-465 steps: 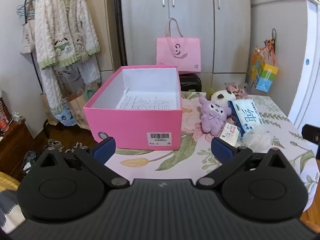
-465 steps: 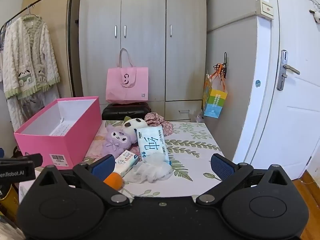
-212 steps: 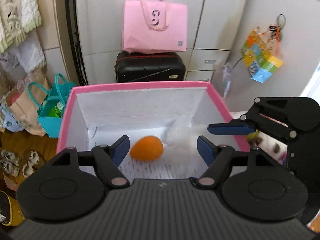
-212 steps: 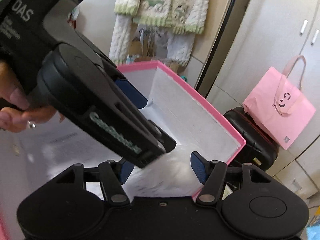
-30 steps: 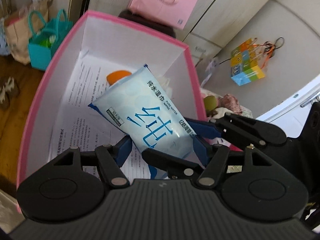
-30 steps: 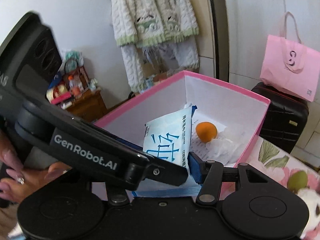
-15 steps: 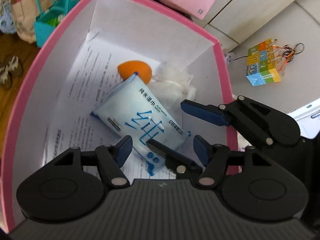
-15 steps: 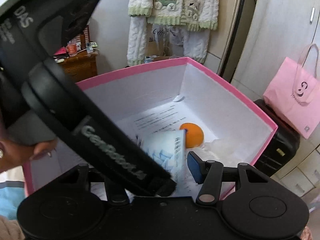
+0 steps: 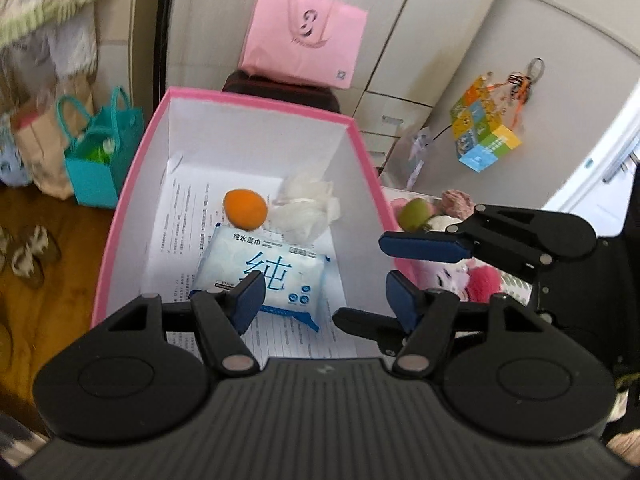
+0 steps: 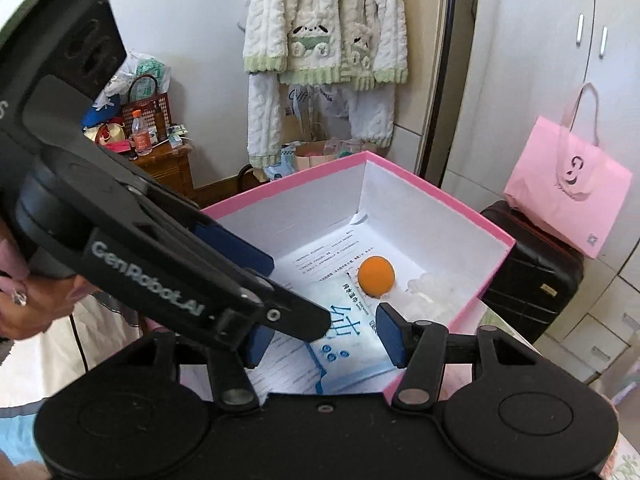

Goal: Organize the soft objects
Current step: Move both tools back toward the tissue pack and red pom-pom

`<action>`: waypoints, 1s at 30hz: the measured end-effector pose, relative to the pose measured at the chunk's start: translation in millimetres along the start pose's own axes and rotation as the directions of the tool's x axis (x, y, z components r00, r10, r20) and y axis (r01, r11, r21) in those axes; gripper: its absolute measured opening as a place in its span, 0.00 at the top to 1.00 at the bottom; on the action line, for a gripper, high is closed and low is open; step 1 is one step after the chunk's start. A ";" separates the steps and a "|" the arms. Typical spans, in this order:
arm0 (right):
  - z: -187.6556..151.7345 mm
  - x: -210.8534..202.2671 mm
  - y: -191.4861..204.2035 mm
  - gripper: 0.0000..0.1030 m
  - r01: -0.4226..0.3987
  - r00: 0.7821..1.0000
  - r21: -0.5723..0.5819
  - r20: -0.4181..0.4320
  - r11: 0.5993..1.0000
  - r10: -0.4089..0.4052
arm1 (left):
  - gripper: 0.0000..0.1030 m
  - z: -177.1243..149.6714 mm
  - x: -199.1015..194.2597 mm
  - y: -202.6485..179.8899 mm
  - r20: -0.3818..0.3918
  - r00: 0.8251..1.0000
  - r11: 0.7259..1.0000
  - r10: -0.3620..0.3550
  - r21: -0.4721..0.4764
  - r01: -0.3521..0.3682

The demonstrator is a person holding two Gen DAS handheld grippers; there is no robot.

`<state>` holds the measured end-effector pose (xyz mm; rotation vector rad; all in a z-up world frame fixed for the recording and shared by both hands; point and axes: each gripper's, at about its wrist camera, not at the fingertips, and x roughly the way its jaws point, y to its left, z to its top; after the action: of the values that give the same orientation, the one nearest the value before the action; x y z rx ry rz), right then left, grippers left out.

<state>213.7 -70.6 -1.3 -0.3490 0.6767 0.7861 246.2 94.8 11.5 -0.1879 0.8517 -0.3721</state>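
The pink box holds a blue wet-wipe pack lying flat on its paper floor, an orange ball and a white mesh puff. My left gripper is open and empty above the box's near end. My right gripper is open and empty over the box's right side; it also shows in the left wrist view. A green ball and plush toys lie right of the box, partly hidden.
A pink tote bag sits on a dark suitcase behind the box. Teal and paper bags stand on the floor to the left. A wardrobe and hanging clothes are behind.
The wet-wipe pack was held by both grippers over the box; both have let go and it now lies flat inside. Both grippers have pulled back and up.
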 end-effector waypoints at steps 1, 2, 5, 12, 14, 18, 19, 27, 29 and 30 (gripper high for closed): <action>-1.6 -6.0 2.3 0.41 0.003 1.000 0.000 0.004 1.000 -0.003 | 0.37 -3.5 -7.6 -4.8 0.010 1.000 1.000 0.001 0.021 -0.001; -1.9 -10.8 4.7 0.41 0.009 1.000 0.003 0.005 1.000 -0.009 | 0.37 -5.6 -13.6 -8.4 0.018 1.000 0.999 0.001 0.035 -0.002; -5.9 -26.2 9.2 0.41 0.025 1.000 0.007 0.014 1.000 -0.025 | 0.37 -11.2 -29.9 -18.7 0.037 0.999 0.997 0.009 0.073 -0.011; -12.5 -63.6 22.8 0.40 0.045 0.998 0.009 0.053 0.999 -0.045 | 0.36 -24.0 -70.7 -41.4 0.085 0.996 0.986 0.021 0.162 -0.035; -14.9 -76.1 27.0 0.40 0.060 0.996 0.008 0.067 0.998 -0.061 | 0.35 -29.1 -82.8 -47.0 0.102 0.995 0.984 0.022 0.176 -0.040; -26.4 -104.6 29.2 0.40 0.080 0.992 0.022 0.096 0.997 -0.082 | 0.35 -40.5 -101.5 -59.4 0.121 0.993 0.978 0.007 0.208 -0.032; -30.5 -112.7 28.5 0.39 0.084 0.991 0.033 0.103 0.996 -0.087 | 0.35 -44.1 -105.2 -63.1 0.122 0.993 0.975 0.002 0.220 -0.029; -73.0 -166.7 9.0 0.33 0.150 0.978 0.145 0.125 0.978 -0.168 | 0.31 -69.8 -108.9 -91.3 0.052 0.997 0.961 -0.054 0.273 0.038; -88.9 -177.2 1.1 0.33 0.164 0.975 0.182 0.120 0.970 -0.187 | 0.31 -78.3 -106.2 -101.3 0.030 0.998 0.953 -0.058 0.300 0.046; -96.9 -181.4 -3.0 0.33 0.168 0.974 0.200 0.115 0.965 -0.194 | 0.31 -82.2 -104.4 -106.1 0.019 0.998 0.949 -0.063 0.309 0.054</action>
<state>81.5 -219.8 49.4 -0.1802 0.5783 0.5600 95.0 37.2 63.8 0.0727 0.7502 -0.5518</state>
